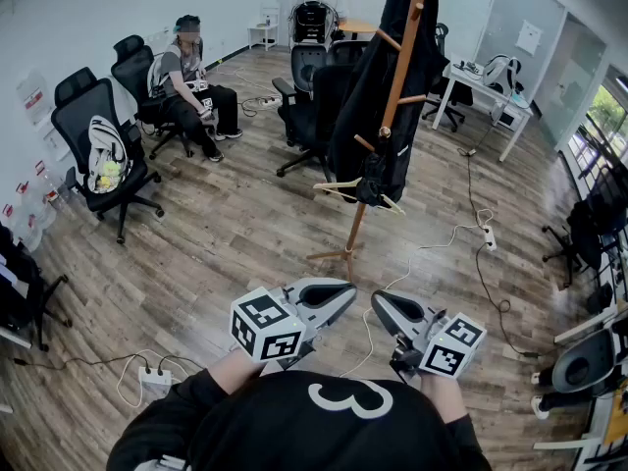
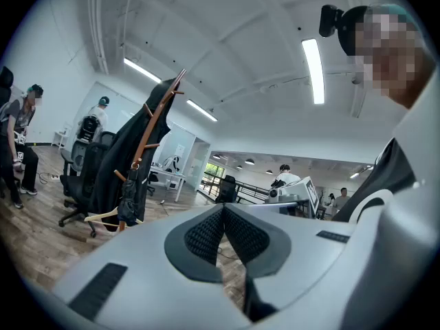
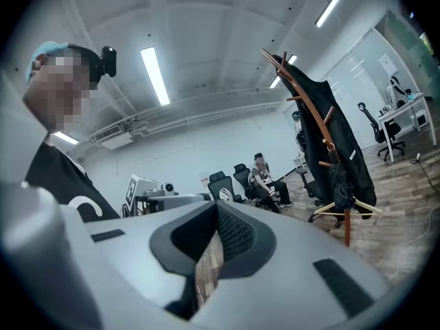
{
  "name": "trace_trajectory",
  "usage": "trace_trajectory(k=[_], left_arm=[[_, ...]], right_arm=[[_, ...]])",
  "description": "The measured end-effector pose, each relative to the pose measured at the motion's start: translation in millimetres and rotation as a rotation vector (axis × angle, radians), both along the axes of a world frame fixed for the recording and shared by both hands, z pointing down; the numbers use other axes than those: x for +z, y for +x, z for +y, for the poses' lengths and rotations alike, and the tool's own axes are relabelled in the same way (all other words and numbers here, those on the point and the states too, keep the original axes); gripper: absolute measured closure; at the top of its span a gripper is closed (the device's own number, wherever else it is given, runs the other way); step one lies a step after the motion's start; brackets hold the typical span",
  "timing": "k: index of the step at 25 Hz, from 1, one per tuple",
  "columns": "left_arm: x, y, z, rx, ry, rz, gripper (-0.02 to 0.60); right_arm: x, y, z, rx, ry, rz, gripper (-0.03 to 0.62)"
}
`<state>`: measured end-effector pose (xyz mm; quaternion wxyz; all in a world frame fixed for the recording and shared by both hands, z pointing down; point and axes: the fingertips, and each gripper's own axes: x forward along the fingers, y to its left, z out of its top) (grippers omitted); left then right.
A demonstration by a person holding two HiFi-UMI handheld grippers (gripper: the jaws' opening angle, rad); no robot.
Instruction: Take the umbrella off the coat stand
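1. Closest in, the left gripper is held level in front of the person, its jaws clenched tip to tip with nothing between them.
2. Right beside it, the right gripper matches: level, jaws pressed together, empty.
3. Both point across the wood floor at the coat stand and are well apart from it.
4. There's the umbrella, black and folded, hanging from a low peg just beside the pole, below a black coat.
5. A pale clothes hanger dangles next to it, touching or nearly so.
6. Behind the stand sits a black office chair.
7. Further back, a seated person is by the left wall and a white desk stands at the right.
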<state>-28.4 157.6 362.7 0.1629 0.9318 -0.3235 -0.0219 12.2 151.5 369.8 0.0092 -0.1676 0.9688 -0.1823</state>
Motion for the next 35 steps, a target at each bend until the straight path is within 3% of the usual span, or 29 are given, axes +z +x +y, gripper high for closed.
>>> trace_trajectory(k=[18,27,35], left_arm=[[7.3,-35.5,0.1,-0.029,-0.001,-0.004,0.565],[10.6,-21.2,-16.0,-0.016,0.0,-0.026,0.565],[24.0,-7.5,-64.9,-0.01,-0.041,-0.036,0.565]], right_arm=[[9.9,-27.4,1.2,-0.004,0.008,-0.012,0.568],[13.7,-13.9,-14.8,0.011,-0.002,-0.03,0.568],[22.6,-4.6,-62.3,-0.003,-0.038,-0.065,0.568]])
